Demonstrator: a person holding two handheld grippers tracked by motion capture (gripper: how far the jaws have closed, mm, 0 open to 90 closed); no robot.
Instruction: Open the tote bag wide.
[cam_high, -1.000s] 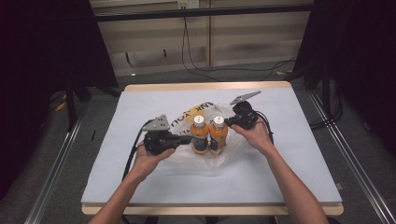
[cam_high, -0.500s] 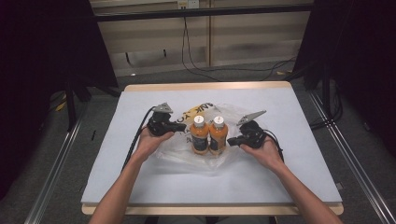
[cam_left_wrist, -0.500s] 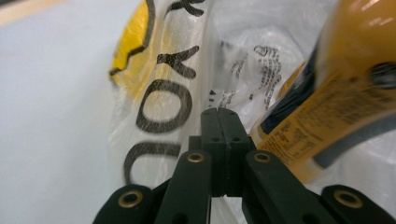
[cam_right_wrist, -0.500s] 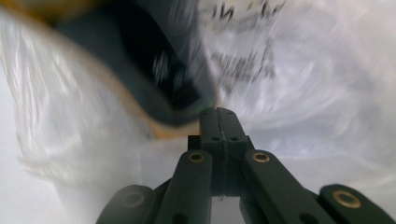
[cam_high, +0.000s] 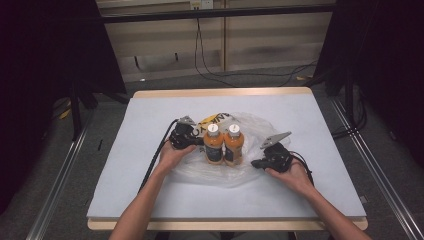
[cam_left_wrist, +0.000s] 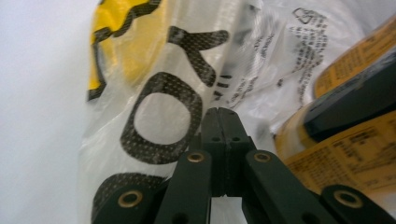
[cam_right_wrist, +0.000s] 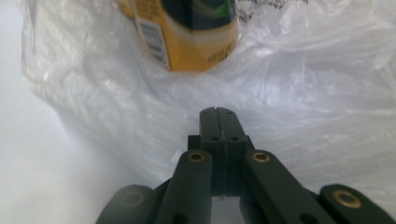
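Tongs in the person's left hand (cam_high: 170, 156) lie at the left edge of a clear plastic bag (cam_high: 252, 132) in the middle of the white-covered table (cam_high: 150, 185). In the left gripper view these left tongs (cam_left_wrist: 219, 114) have their two black jaws pressed flat together, the tips resting against the bag's film; whether any film is pinched between them cannot be told. The bag (cam_left_wrist: 154, 93) is thin, crinkled and see-through, printed with a yellow patch and large dotted black letters, plus fine small print.

Just to the right stand two bottles (cam_high: 223, 144) of orange drink, upright and touching side by side on the spread bag, each with a white cap and a yellow and dark label. The nearer bottle's label (cam_left_wrist: 355, 116) shows in the left gripper view.

Farther right, the right tongs (cam_high: 255, 164), held in the right hand (cam_high: 292, 175), point at the bag's right side, near the bottles. In the right gripper view their jaws (cam_right_wrist: 218, 114) are likewise closed tight together over the wrinkled film (cam_right_wrist: 303, 93), below one bottle's base (cam_right_wrist: 191, 37).
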